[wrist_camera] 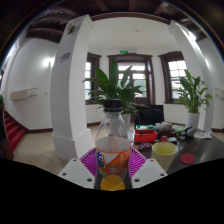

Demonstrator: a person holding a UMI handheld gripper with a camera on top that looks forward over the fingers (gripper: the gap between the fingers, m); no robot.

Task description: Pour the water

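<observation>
- While held up between the two fingers, the bottle (113,143) stands upright, and the gripper (113,168) is closed on it: both pink pads (93,160) press against its lower body, one at each side.
- Bottle: clear plastic, dark cap on top, an orange band around its lower part and orange at the base. Its contents cannot be judged through the plastic.
- Yellow cup (164,153): stands on the dark table (195,150) just ahead of the fingers and to the right of the bottle, apart from it. Open top faces up; whether it holds anything is not visible.
- Red item (187,158): lies flat on the table beyond the cup, to its right. Too small to identify.
- Further back on the table: a red object (146,136) and a dark screen-like panel (149,115) behind it, both well apart from the bottle.
- Room: a white pillar (70,80) rises to the left of the bottle; a leafy plant (115,88) shows directly behind the bottle cap, and a second plant (192,95) stands at the far right near the windows (133,78).
- Floor at left is pale; a red stair edge (12,130) shows at the far left.
</observation>
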